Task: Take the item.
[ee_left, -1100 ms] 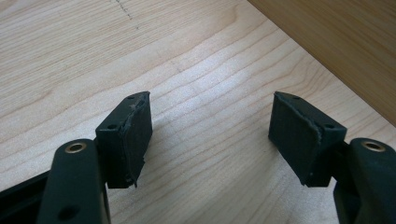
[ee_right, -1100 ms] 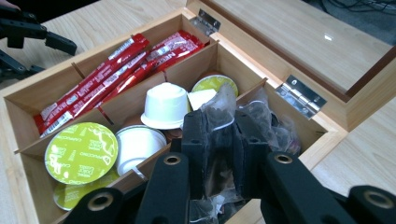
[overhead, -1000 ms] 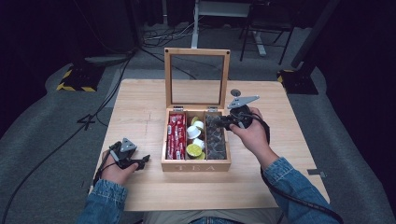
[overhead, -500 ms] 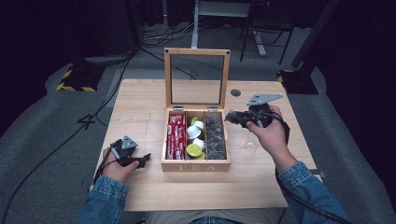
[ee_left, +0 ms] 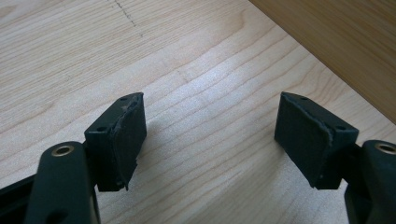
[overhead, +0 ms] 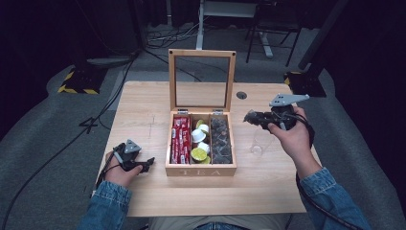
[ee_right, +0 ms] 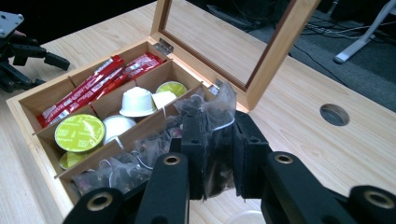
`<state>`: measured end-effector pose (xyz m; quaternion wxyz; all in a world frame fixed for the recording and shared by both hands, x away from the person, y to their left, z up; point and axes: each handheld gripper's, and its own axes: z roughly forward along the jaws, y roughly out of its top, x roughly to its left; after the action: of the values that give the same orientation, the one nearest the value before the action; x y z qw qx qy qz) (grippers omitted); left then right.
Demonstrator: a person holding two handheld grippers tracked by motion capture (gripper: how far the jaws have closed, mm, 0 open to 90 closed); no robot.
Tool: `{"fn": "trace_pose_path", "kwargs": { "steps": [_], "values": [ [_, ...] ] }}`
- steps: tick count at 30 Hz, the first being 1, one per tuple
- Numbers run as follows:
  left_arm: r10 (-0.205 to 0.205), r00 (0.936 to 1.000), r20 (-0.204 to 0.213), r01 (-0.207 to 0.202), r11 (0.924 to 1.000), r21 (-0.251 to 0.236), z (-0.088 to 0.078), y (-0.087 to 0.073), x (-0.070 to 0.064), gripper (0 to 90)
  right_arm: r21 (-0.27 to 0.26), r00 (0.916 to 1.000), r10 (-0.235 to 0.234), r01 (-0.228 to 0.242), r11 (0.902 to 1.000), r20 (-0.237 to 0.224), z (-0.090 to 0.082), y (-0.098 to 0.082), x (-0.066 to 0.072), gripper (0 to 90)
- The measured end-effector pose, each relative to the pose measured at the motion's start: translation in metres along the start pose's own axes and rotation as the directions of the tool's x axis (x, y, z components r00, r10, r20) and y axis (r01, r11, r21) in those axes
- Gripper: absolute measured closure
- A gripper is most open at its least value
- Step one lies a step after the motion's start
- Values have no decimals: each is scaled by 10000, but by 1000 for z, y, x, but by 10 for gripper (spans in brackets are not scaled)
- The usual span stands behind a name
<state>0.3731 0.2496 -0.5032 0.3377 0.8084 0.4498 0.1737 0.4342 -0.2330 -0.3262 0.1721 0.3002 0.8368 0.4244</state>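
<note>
Right gripper pinched a clear tea sachet, lifted beside the tea box — transfer step; next, lowering into the glass cup. Left gripper — jaws spread, empty.

Red stick sachets and white and green capsules lie in the box; a clear, perhaps plastic, cup stands on the pale wooden desk.
</note>
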Motion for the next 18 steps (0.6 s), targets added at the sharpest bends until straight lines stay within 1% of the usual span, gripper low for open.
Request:
{"fn": "trace_pose_path", "kwargs": {
  "steps": [5,6,7,10,14,18],
  "values": [
    [-6,10000,-30,6,10000,-5,0,0,0,254,71,9998,-14,13,10000,201,-9,-4,-4,771],
    [-12,10000,-31,12,10000,-7,0,0,0,254,64,9996,81,-82,9999,268,-14,-6,-7,771],
    [-12,10000,-33,12,10000,-8,0,0,0,254,64,9996,81,-82,9999,268,-14,-6,-7,771],
    [-15,10000,-33,15,10000,-10,0,0,0,254,73,9993,213,-216,9997,308,-23,-10,-12,771],
    [-19,10000,-25,19,10000,5,0,0,0,255,107,9990,292,-296,9995,331,-29,-15,-13,770],
    [-31,10000,-41,31,10000,2,0,0,-1,255,264,9983,331,-344,9991,483,-33,-23,-15,770]
  ]
}}
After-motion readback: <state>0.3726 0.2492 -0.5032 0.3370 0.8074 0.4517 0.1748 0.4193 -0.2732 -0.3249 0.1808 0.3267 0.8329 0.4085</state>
